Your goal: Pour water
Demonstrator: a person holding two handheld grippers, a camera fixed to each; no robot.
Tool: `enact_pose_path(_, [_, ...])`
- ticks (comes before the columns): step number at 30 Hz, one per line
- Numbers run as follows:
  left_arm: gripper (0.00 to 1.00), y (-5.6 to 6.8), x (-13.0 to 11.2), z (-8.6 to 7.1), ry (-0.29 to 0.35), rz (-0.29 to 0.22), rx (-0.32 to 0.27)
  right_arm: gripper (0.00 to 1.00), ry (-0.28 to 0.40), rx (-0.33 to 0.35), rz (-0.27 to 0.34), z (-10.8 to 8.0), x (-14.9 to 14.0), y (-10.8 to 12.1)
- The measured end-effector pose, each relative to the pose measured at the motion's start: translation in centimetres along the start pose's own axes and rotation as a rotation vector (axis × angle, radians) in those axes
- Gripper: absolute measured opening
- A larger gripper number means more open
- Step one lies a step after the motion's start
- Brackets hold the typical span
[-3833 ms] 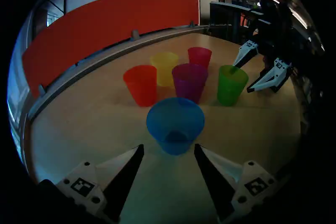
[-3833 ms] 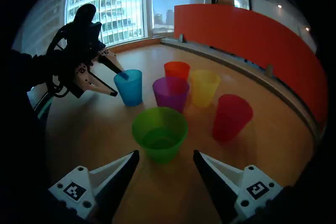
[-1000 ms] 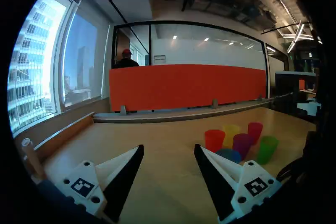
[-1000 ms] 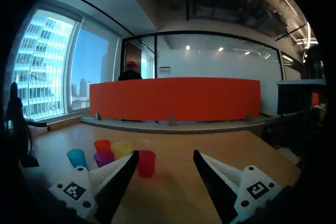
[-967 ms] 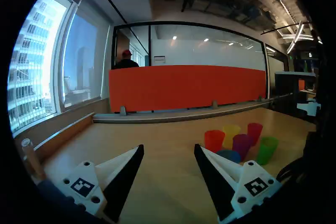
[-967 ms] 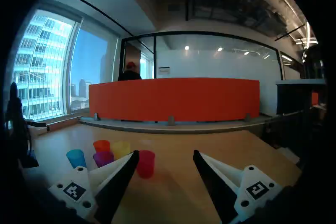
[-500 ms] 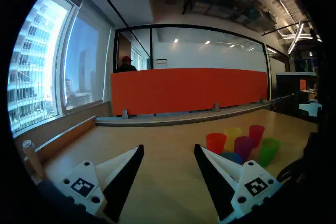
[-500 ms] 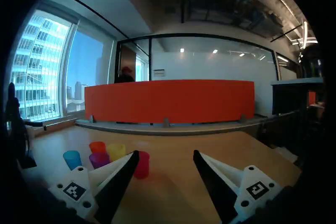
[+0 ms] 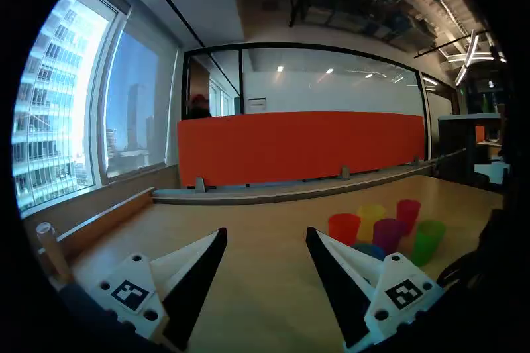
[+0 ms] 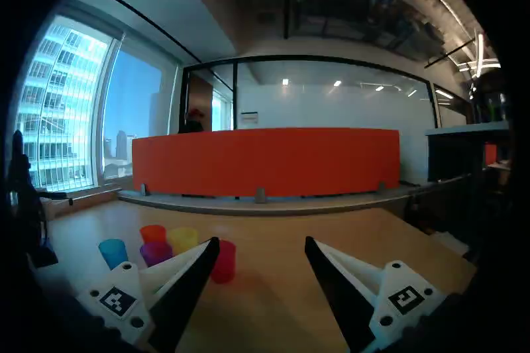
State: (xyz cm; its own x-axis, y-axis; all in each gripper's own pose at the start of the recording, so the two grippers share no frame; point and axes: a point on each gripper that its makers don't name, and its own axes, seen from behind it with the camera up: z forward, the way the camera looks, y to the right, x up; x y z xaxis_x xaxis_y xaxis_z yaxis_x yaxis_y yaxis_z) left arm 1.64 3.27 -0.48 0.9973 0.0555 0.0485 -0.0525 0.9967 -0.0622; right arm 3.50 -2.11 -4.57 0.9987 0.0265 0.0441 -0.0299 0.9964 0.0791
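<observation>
Several coloured plastic cups stand clustered on the wooden table. In the left gripper view they sit low on the right: orange cup, yellow cup, red cup, purple cup, green cup. The blue cup peeks out behind my right-hand finger. My left gripper is open and holds nothing, well short of the cups. In the right gripper view the blue cup, orange cup, purple cup, yellow cup and red cup sit low on the left. My right gripper is open and holds nothing.
A long orange partition runs along the table's far edge, with a person in a red cap behind it. Tall windows line the left side. A wooden peg stands at the table's near left. A dark shape fills the left edge.
Since 3.8 s ago both grippers have pulled far back from the blue and green cups and levelled out. Over the last second both views drift slightly; the cups stay put.
</observation>
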Motion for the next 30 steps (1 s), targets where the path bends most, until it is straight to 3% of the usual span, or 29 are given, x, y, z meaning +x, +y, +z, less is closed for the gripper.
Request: enact_pose_path(30, [0.88, -0.6, -1.6, 1.3, 0.038, 0.027, 0.061, 1.0, -0.009, -0.007, -0.004, -0.3, -0.6, -0.5])
